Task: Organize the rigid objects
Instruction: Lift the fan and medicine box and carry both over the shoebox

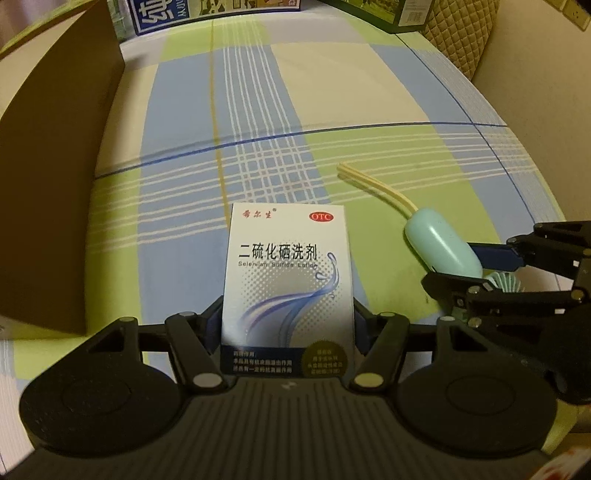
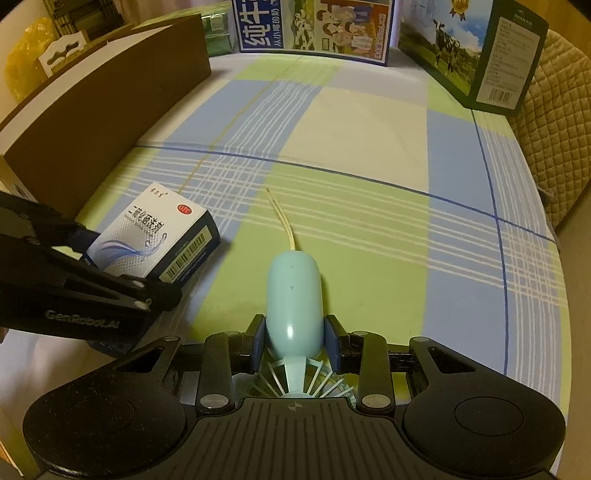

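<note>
A white and blue medicine box [image 1: 286, 280] printed "OTC" sits between the fingers of my left gripper [image 1: 288, 328], which is shut on it just above the plaid tablecloth. The box also shows in the right wrist view [image 2: 155, 240] at the left, with the left gripper's dark fingers [image 2: 74, 258] on it. My right gripper [image 2: 295, 345] is shut on the handle of a light blue handheld fan [image 2: 293, 295]; the fan's grille sits behind the pads and a yellow strap [image 2: 282, 218] trails forward. The fan [image 1: 439, 247] is at the right in the left wrist view.
A long brown cardboard box [image 2: 103, 110] stands along the left side of the table, also in the left wrist view [image 1: 51, 166]. Milk cartons [image 2: 314, 26] and a dark carton [image 2: 480, 62] stand at the back. A quilted chair [image 2: 554, 129] is at the right edge.
</note>
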The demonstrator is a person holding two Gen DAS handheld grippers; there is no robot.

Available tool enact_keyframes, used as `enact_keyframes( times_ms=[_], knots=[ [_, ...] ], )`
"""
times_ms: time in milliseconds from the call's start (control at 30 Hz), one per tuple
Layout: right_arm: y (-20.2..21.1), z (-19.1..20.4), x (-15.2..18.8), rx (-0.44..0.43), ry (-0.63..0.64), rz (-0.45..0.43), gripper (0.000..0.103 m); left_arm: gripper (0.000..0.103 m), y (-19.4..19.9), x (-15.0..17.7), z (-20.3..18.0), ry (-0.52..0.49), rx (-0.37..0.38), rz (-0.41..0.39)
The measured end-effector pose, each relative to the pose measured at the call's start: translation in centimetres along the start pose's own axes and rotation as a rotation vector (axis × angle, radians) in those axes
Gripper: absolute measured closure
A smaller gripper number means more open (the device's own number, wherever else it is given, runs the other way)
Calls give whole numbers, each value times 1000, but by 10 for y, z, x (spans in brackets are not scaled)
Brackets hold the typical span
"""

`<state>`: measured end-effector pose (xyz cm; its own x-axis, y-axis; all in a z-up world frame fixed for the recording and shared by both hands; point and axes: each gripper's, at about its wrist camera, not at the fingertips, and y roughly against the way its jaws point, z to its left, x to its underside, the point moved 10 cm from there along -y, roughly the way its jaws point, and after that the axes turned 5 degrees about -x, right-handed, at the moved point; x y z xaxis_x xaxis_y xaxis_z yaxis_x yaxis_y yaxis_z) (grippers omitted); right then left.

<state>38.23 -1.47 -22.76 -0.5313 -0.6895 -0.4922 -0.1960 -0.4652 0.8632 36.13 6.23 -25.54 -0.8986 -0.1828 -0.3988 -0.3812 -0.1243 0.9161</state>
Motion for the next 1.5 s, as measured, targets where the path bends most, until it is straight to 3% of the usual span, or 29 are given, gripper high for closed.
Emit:
enact_keyframes(
  times_ms=[433,767,1167,1500],
  knots=[
    [3,1,0,10,3,-17,73,42,10,1,-4,-25,4,-37],
    [31,11,-12,-30,-33,-87,73,42,37,1,6,2,1,-82],
    [67,46,-40,-91,-21,-179,73,42,85,-12,28,38,-18,-181],
    [96,101,-83,-201,3,-256,73,42,141,-22,78,102,-65,-290]
  ],
)
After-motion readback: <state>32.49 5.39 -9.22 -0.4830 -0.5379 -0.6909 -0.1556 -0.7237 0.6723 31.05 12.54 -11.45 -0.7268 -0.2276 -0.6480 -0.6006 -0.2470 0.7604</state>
